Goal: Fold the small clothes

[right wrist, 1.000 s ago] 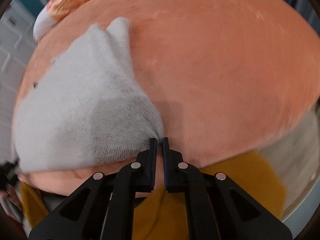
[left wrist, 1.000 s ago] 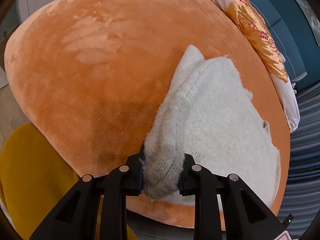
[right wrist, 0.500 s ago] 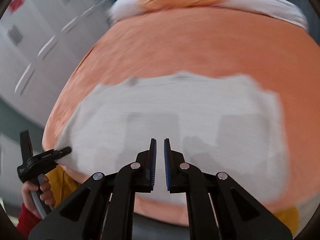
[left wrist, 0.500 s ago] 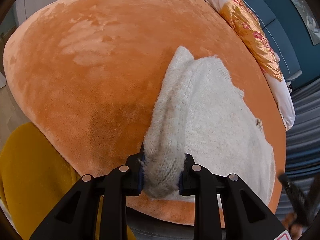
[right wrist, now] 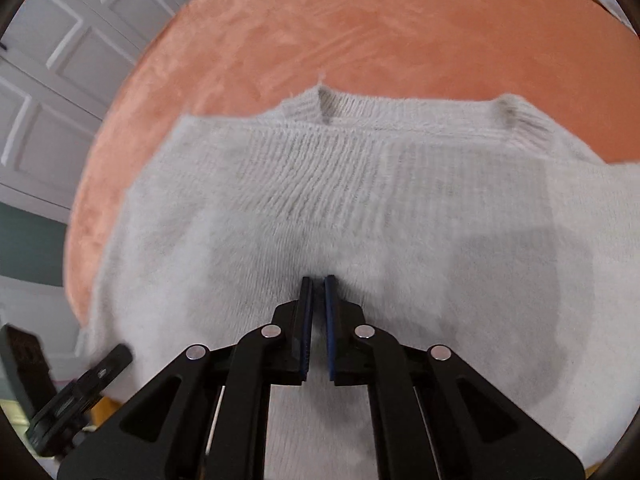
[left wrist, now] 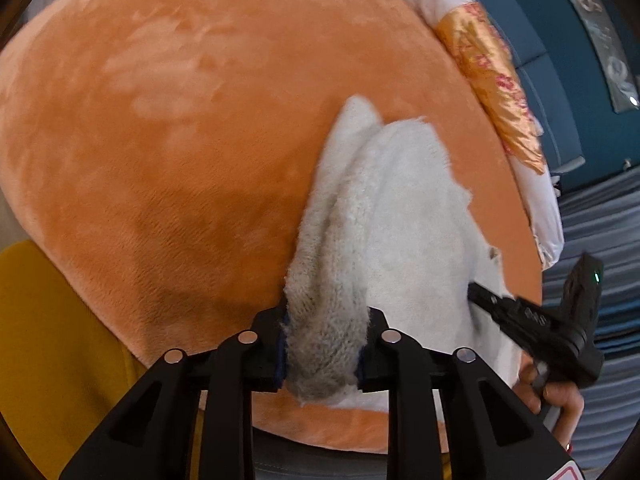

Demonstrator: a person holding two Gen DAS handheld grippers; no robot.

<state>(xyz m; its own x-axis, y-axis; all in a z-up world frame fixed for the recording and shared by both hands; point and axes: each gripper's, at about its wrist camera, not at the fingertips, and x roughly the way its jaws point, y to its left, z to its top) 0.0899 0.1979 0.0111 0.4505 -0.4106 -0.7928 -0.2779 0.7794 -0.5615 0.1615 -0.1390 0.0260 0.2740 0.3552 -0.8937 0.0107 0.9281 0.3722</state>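
The fuzzy white knitted sweater [right wrist: 360, 208] lies on the orange plush blanket [left wrist: 180, 140]. Behind the sweater, at the blanket's far edge, lies a white pillow with a gold floral band [left wrist: 492, 76]. Before it, the blanket's near edge overhangs a mustard-yellow cloth [left wrist: 48, 340].

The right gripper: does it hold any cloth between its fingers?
No, the right gripper hovers over the sweater and the narrow gap between its opening jaws is empty.

I see a fuzzy, off-white knitted sweater [right wrist: 360, 208], its wool ribbed at the collar and matt all over. Under it the orange plush blanket [left wrist: 180, 140] looks velvety, its short nap brushed into lighter patches. Beyond the sweater, a glossy gold satin cloth [left wrist: 492, 84] shines. My matt black plastic left gripper [left wrist: 323, 350] carries small bright metal pins.
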